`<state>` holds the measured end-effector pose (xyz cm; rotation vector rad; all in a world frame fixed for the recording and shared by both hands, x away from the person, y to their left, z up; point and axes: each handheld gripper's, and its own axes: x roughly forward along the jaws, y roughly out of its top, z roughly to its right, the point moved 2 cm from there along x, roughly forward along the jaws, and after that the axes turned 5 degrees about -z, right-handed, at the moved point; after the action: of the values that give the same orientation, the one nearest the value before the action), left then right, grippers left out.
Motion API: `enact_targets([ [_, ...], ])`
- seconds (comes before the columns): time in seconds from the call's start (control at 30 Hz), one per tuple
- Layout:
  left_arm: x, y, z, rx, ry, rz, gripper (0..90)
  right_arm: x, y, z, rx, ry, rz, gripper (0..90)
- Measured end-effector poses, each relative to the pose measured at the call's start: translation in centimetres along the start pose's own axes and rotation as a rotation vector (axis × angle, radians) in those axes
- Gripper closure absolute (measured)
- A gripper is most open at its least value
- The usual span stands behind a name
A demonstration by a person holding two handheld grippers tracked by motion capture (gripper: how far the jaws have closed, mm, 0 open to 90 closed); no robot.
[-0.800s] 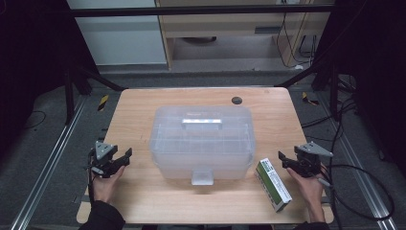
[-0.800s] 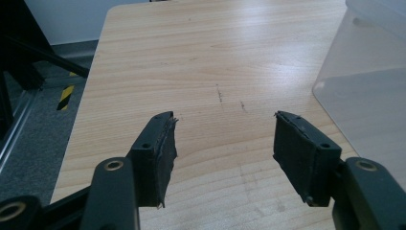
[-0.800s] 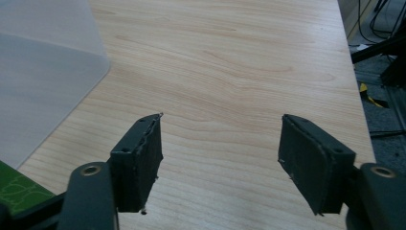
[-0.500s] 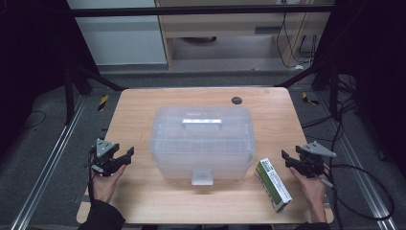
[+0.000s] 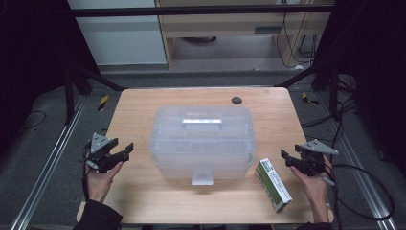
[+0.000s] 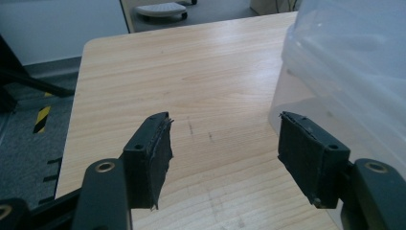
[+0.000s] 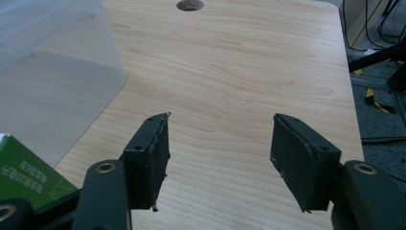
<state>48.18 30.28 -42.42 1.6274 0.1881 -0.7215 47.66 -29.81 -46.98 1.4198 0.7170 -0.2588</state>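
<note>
A translucent plastic storage box (image 5: pixel 201 141) with a lid, a top handle and a front latch stands in the middle of the wooden table (image 5: pixel 143 110). A green and white carton (image 5: pixel 273 184) lies flat at the box's front right corner. My left gripper (image 5: pixel 125 152) hovers open at the table's left edge, jaws pointing toward the box's left side. In the left gripper view the gripper (image 6: pixel 224 120) has nothing between its jaws, and the box (image 6: pixel 349 72) is just right of them. My right gripper (image 5: pixel 286 159) is open beside the carton. The right gripper view shows this gripper (image 7: pixel 220 117) over bare wood, with the box (image 7: pixel 48 62) and carton (image 7: pixel 24 167) at left.
A small black round grommet (image 5: pixel 236 100) sits in the tabletop behind the box, also in the right gripper view as a dark grommet (image 7: pixel 190 5). Metal rails and cables run along the floor on both sides. A cabinet and a white panel stand beyond the table.
</note>
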Motion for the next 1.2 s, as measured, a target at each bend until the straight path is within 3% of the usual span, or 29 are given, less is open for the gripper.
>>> enact_targets([
  [0.27, -1.6, 1.9, 1.0, 0.079, -0.040, 0.006, 33.6, -0.1, 0.4, -0.6, -0.018, 0.026, -0.021, 36.2],
  [0.5, -2.8, 3.5, 0.9, 0.109, -0.070, 0.028, 33.7, 0.1, 0.6, -0.9, -0.001, 0.074, -0.056, 33.9],
  [0.63, -3.0, 4.2, 1.2, 0.133, -0.078, 0.030, 33.8, 0.1, 0.7, -0.9, -0.029, 0.060, -0.066, 33.6],
  [0.73, -3.1, 4.7, 1.3, 0.151, -0.080, 0.028, 34.0, -0.1, 0.8, -0.8, -0.022, 0.062, -0.057, 33.6],
  [1.0, -4.0, 7.3, 1.6, 0.190, -0.093, 0.050, 35.6, -0.1, 1.0, -1.1, -0.036, 0.060, -0.066, 33.2],
  [1.2, -4.3, 9.1, 2.3, 0.246, -0.115, 0.040, 35.6, -0.1, 1.0, -1.2, -0.044, 0.063, -0.066, 33.1],
])
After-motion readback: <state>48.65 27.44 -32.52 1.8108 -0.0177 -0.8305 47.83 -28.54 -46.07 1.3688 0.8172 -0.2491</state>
